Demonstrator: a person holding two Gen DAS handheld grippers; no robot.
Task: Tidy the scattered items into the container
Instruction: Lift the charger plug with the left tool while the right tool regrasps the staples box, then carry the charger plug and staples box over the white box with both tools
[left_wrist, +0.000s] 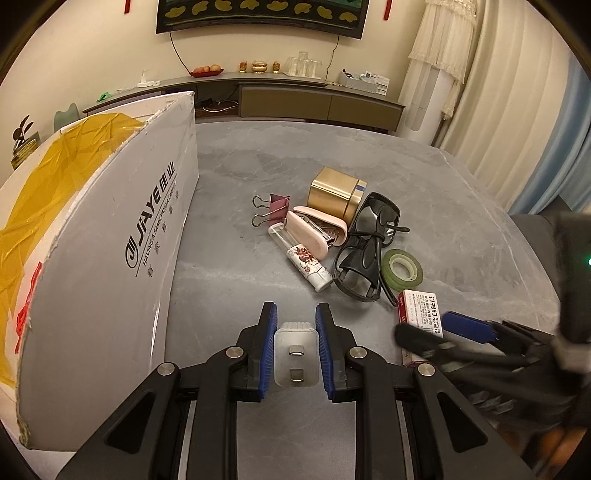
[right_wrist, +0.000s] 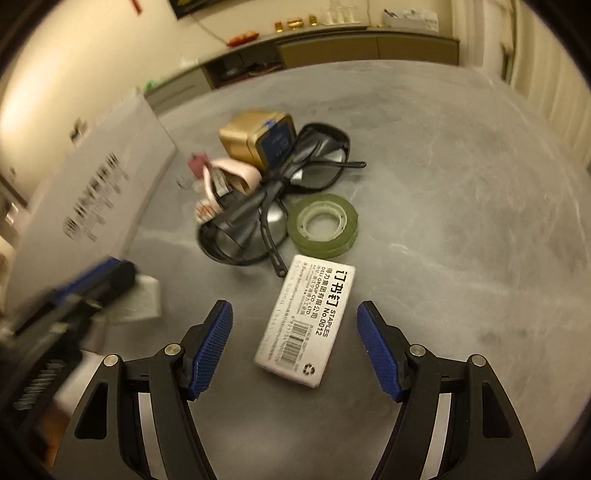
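Note:
My left gripper is shut on a white plug adapter, its two prongs facing the camera, just right of the white cardboard box that has yellow tape inside. My right gripper stands open on either side of a white staples box lying on the grey table. Beyond lie a green tape roll, black sunglasses, a gold tin, a pink stapler, a floral tube and a binder clip. The right gripper also shows blurred in the left view.
The grey table stretches behind and to the right of the pile. A low sideboard with small ornaments stands along the far wall. Curtains hang at the right.

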